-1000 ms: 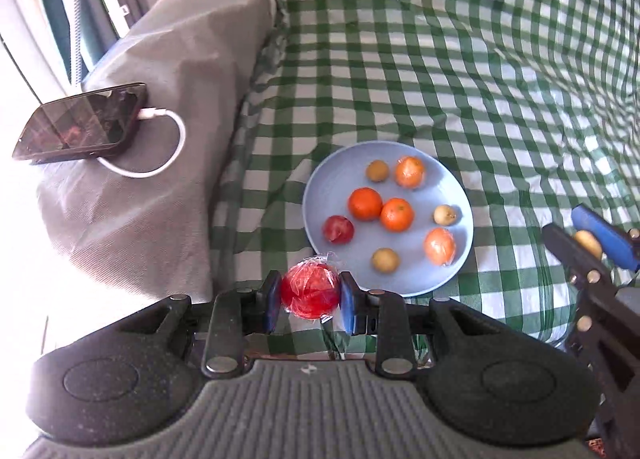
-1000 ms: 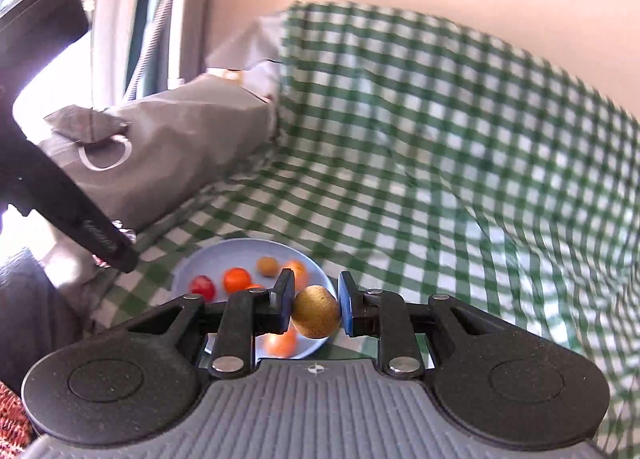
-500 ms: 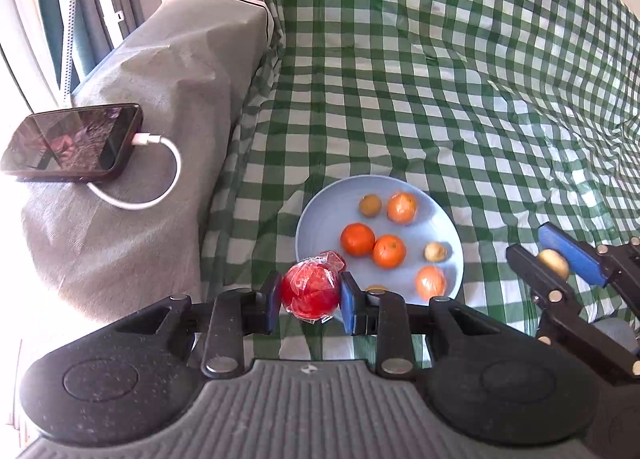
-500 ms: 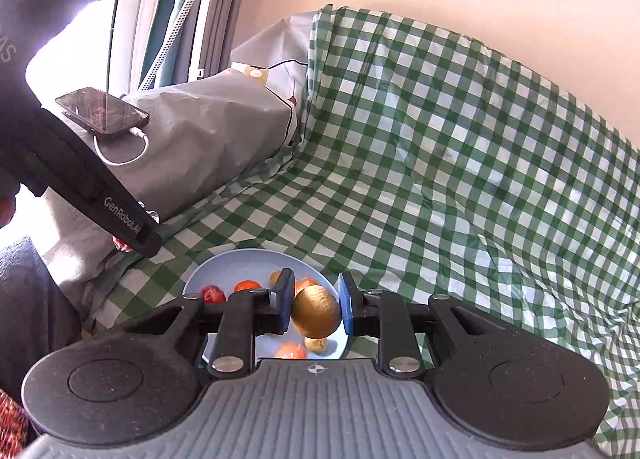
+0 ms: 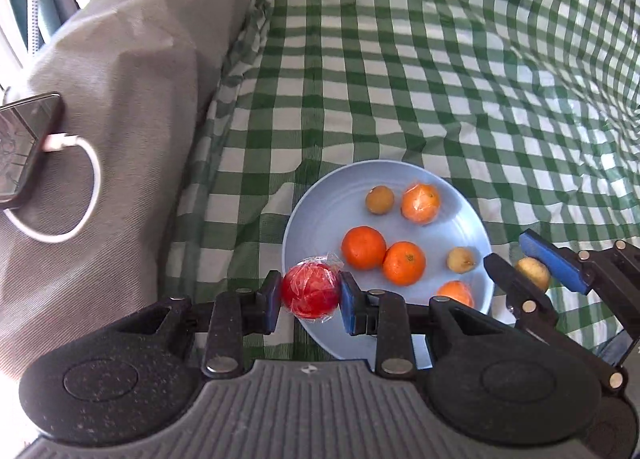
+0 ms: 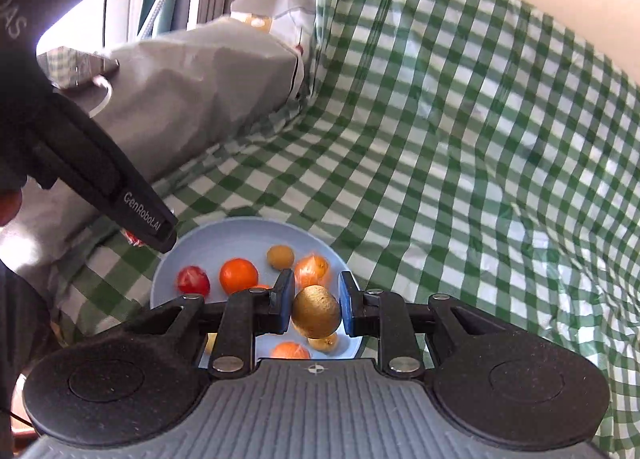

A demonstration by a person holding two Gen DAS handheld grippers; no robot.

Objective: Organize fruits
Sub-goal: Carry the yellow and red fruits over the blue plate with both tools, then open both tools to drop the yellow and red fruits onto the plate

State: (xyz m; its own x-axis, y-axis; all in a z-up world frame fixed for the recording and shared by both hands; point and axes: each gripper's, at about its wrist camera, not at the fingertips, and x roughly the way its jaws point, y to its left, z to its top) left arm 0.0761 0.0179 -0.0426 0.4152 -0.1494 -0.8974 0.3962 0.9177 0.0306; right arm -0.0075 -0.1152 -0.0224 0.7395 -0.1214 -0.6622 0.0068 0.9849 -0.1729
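The left gripper (image 5: 311, 296) clamps a red plastic-wrapped fruit (image 5: 310, 295) over the near rim of the round pale-blue plate (image 5: 320, 211), apparently to join the oranges there; the right gripper (image 6: 314, 310) pinches a brown kiwi-like fruit (image 6: 316, 311) above the same plate

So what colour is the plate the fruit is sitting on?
Pale blue: the plate shows best in the left wrist view.

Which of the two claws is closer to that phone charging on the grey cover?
The left. The left gripper, clamping a wrapped red fruit, sits over the plate's edge nearest the phone. The right gripper, holding a brown fruit, is beyond the plate's far side.
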